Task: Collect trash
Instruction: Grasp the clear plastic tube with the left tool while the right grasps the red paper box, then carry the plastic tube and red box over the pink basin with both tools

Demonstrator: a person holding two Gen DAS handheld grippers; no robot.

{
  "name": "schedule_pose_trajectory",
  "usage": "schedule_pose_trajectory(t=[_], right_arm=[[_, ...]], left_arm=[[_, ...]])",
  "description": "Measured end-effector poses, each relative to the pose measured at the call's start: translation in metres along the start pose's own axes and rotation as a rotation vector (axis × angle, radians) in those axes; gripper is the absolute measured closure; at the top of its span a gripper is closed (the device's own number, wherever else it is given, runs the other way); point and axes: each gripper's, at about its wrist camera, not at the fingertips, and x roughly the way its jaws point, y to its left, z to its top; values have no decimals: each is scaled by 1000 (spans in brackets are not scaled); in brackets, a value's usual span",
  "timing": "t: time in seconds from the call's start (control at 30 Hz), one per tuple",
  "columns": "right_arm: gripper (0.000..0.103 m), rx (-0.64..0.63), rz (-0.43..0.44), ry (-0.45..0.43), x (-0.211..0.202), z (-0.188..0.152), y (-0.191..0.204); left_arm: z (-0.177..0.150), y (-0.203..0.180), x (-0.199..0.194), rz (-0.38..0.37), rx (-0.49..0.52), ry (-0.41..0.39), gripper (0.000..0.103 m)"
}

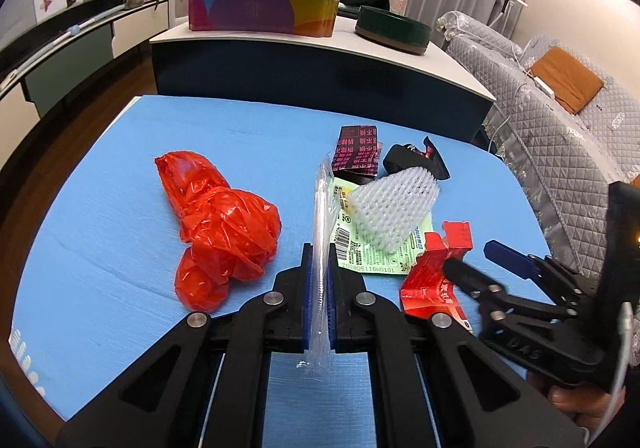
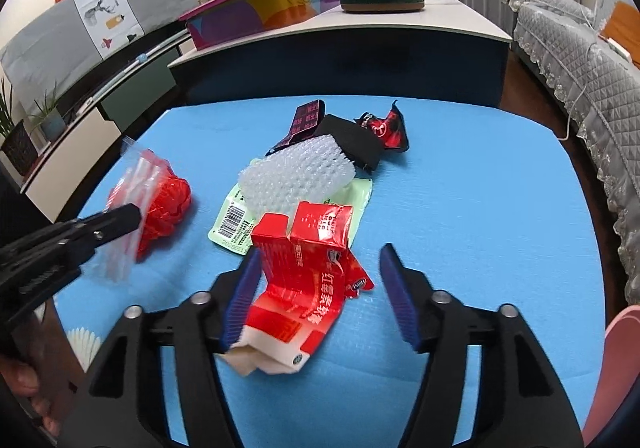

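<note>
Two grips are in play, and each has its own weak spot. My left gripper (image 1: pixel 319 288) is clenched on a clear plastic sleeve (image 1: pixel 320 208) that stands on edge between the jaws, most of it sticking out ahead of the tips and a crumpled tail hanging behind them; it is thin and slick, so I judge a quick swing could let it slide out. My right gripper (image 2: pixel 320 284) is spread wide around a flattened red carton (image 2: pixel 304 268). The carton touches my left jaw, while a clear gap separates it from my right jaw. If I close from here, I expect the right jaw to shove the carton sideways or fold it rather than pinch it squarely. Just ahead of those jaws lie a green label (image 2: pixel 228 224) and a white foam net (image 2: pixel 298 176), with the carton's far end overlapping the label, so lifting may drag the label along or knock it off the blue tabletop (image 2: pixel 480 208). Left of my left jaws sits a crumpled red bag (image 1: pixel 220 224), untouched, along with dark wrappers (image 1: pixel 358 150) farther ahead.
</note>
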Motion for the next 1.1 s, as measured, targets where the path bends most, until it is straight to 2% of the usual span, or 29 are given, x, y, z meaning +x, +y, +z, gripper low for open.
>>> schedule_pose_trajectory(t=[0.2,0.37,0.43,0.47,0.5,0.8,1.1], right_arm=[[25,-18,-18,22,16,7,11],[24,-72,-83,43,30,10,25],[35,-70,-92,49,32,9,24],[45,-68,-92,52,33,8,23],[45,-65,-89,57,32,7,22],[45,-64,-57,-23,-5,6,14],[45,-24,-84,-108,-57,0,-10]], left_arm=[[1,3,1,1,-5,9,97],[4,8,1,4,-20,9,98],[4,8,1,2,-21,9,97],[4,8,2,1,-20,9,97],[4,7,2,-1,-18,10,97],[4,-10,1,-6,9,-1,97],[1,-32,-7,-4,54,-28,97]])
